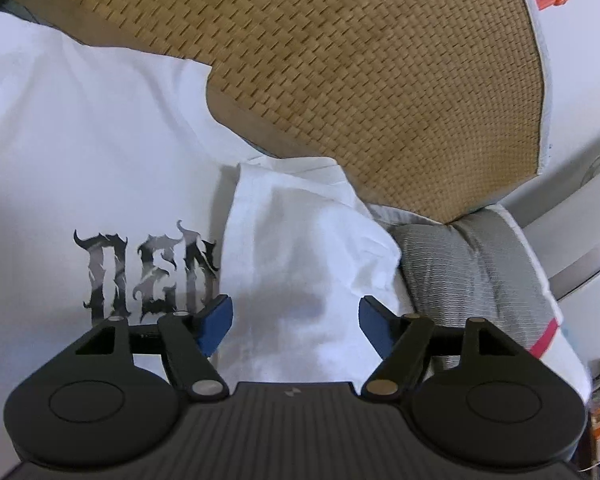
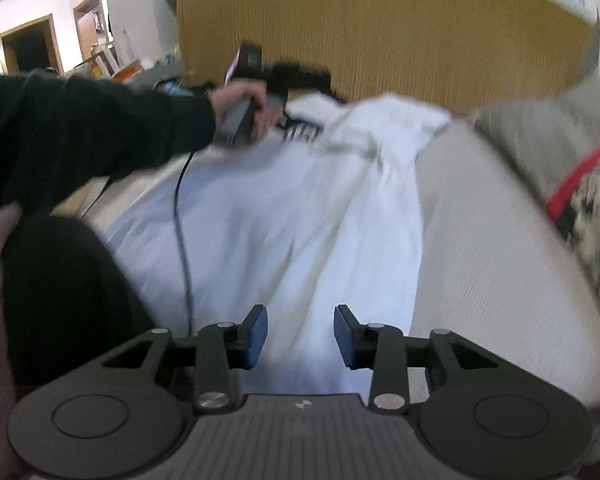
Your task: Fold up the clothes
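Woven mat (image 1: pixel 380 60) on bed as work surface; white T-shirt (image 1: pixel 100 140) spread at its near edge, one sleeve (image 1: pixel 300 240) folded over print, grey pillow (image 1: pixel 472 256) just beside. Left gripper (image 1: pixel 296 320) above sleeve, fingers wide, empty; right gripper (image 2: pixel 300 334) over hem end, fingers moderately parted, empty. Likely mid side-fold; next, pinch opposite edge.
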`<action>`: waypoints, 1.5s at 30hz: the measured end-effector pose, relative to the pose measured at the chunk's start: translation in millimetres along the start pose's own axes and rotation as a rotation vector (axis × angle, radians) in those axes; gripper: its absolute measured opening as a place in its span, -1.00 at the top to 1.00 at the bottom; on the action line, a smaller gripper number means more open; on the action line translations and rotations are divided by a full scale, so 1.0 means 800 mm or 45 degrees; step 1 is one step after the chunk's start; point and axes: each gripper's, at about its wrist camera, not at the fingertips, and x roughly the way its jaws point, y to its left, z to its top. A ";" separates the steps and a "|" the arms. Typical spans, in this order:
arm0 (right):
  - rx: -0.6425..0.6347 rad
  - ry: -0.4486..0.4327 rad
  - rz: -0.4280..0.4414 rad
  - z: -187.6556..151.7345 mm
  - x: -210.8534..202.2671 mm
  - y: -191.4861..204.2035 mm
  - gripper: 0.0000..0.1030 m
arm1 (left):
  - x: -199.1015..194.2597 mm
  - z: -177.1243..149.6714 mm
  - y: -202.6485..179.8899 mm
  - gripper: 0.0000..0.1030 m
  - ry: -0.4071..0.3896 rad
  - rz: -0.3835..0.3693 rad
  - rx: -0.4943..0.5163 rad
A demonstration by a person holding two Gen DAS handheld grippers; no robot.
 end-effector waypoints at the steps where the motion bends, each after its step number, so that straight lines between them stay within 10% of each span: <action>1: -0.002 -0.024 -0.013 0.010 0.007 -0.001 0.21 | 0.002 0.001 0.001 -0.45 -0.007 0.014 -0.011; 8: -0.026 -0.035 0.014 0.072 0.083 0.005 0.21 | 0.029 0.013 0.001 -0.56 -0.043 -0.039 -0.049; 20: 0.004 0.065 -0.133 0.050 0.126 -0.018 0.21 | 0.086 0.053 -0.007 -0.61 -0.150 0.117 0.030; 22: -0.030 0.069 -0.175 0.045 0.127 -0.017 0.21 | 0.093 0.057 -0.009 -0.42 -0.132 0.076 0.055; 26: -0.006 0.038 -0.165 0.051 0.121 -0.016 0.21 | 0.101 0.052 -0.007 0.68 -0.088 -0.084 0.057; 45: -0.094 -0.006 -0.129 0.056 0.138 0.009 0.33 | 0.078 0.082 -0.028 0.86 -0.261 -0.047 0.145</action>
